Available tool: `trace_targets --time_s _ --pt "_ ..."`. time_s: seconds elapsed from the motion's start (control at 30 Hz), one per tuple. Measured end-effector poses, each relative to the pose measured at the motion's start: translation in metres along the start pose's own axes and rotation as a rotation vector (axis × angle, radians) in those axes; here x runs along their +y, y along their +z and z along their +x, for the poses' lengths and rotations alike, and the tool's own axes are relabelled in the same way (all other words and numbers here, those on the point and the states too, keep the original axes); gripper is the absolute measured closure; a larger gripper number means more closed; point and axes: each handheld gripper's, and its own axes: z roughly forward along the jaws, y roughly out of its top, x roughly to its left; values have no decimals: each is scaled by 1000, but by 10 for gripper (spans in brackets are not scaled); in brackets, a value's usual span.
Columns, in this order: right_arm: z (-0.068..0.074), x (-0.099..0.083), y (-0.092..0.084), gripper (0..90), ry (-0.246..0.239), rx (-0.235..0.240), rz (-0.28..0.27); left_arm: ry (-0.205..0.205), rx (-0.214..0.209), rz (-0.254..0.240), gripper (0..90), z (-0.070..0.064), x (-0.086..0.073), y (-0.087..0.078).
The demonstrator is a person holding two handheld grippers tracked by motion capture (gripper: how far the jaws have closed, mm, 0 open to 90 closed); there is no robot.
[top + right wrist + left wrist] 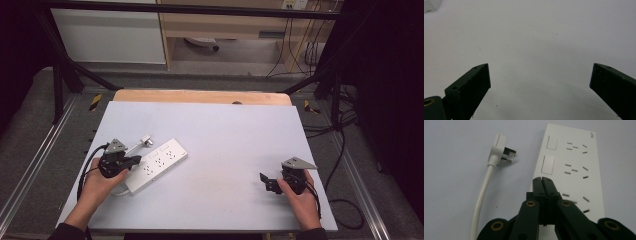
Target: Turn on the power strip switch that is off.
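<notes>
A white power strip [156,164] lies slanted on the left half of the pale table; its sockets and two switches fill the left gripper view [571,167]. Its white plug [145,140] rests just beyond it, prongs out [499,151], on a white cable [482,195]. My left gripper [134,161] hovers over the strip's near end, jaws pressed together with nothing between them [542,179]. My right gripper [265,181] is held low over bare table at the right front, jaws spread wide [540,77] and empty.
The pale table top [225,135] has a wooden strip [200,96] along its far edge. A black frame, rails and cables surround it; a white cabinet [107,35] and wooden shelving [225,25] stand behind.
</notes>
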Motion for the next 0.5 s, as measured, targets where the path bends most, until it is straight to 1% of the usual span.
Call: trace_targets --time_s 0.1,0.3,0.33,0.5 --pt "0 0 0 37 -2 0 2 2 -4 11 900 0 0 0" --pt "0 0 0 37 5 -1 0 6 -1 14 900 -1 -1 1" --pt "0 0 0 37 6 0 0 13 -3 20 900 -1 -1 1" --pt "0 0 0 37 4 -1 2 6 1 27 900 0 -2 0"
